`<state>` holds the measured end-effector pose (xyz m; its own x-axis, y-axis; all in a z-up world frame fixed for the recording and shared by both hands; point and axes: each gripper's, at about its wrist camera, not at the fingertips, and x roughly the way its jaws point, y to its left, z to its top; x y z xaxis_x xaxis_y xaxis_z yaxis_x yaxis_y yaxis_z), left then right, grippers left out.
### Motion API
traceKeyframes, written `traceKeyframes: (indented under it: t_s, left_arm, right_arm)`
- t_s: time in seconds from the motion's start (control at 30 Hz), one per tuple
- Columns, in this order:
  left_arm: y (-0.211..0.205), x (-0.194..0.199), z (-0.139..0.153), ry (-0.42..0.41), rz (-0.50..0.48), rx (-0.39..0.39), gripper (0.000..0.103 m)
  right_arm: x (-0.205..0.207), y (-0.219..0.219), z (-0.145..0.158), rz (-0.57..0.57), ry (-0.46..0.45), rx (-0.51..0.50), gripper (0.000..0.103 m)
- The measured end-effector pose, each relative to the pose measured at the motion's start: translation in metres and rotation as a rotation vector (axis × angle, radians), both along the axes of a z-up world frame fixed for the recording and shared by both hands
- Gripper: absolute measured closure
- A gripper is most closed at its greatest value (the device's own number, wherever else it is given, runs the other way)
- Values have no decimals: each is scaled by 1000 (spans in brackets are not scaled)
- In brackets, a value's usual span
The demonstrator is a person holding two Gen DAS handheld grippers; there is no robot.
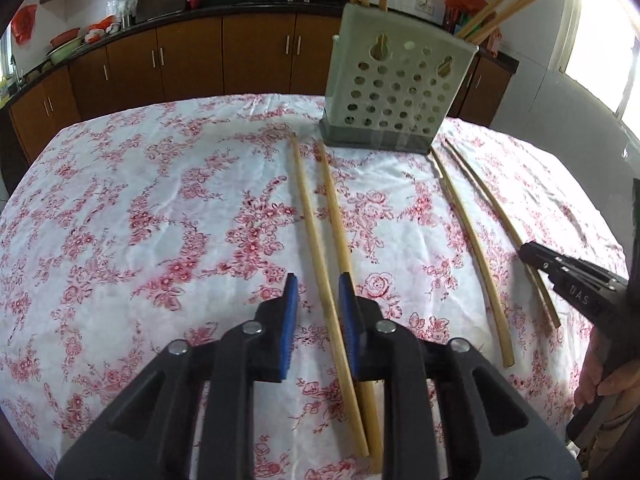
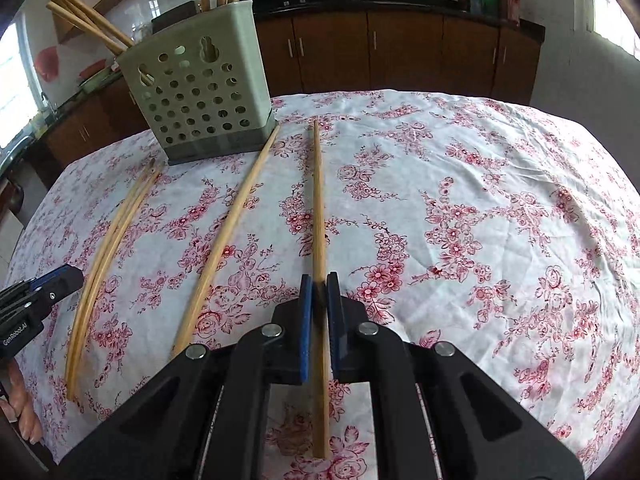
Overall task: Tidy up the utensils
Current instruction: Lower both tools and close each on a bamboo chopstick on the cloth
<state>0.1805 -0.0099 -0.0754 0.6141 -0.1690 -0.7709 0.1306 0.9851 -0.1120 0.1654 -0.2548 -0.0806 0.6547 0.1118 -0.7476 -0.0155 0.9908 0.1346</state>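
Note:
A pale green perforated utensil holder (image 1: 394, 88) stands at the far side of the table with several chopsticks upright in it; it also shows in the right wrist view (image 2: 200, 84). Several bamboo chopsticks lie on the floral cloth. My left gripper (image 1: 318, 292) is open over a pair of chopsticks (image 1: 316, 236); one stick lies between the blue pads, the other under the right pad. My right gripper (image 2: 319, 292) is shut on a single chopstick (image 2: 318, 200), which still rests along the cloth. Another chopstick (image 2: 228, 236) lies to its left.
The table carries a white cloth with red flowers (image 1: 140, 220). Brown kitchen cabinets (image 1: 192, 56) and a counter with pots stand behind. The right gripper shows at the edge of the left wrist view (image 1: 568, 276), the left gripper in the right wrist view (image 2: 36, 292).

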Motion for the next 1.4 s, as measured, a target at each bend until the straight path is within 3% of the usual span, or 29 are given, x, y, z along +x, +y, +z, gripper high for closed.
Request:
traceKeyframes:
  t_s: [0.07,0.17,0.33,0.47,0.6,1.4]
  left_arm:
    - [-6,3,-6,24,-12,22,91]
    - [-14,3,-8,-3,-22,81,92]
    - [1,12,-8,2,28,80,95]
    - [33,23,-6,12,106,59,95]
    - [48,24,-6,8,121,23,93]
    - [51,25,-7,12,127,-17,93]
  right_arm:
    - [0,0,0,3,1,-1,95]
    - [-3,4,0,10,2,-16,94]
    - [-3,7,1,28,1,-29,94]
    - [8,4,1,3,-1,-48,95]
    - [18,-4,1,-34,0,-32,95]
    - [18,-2,1,-34,1,-51,94]
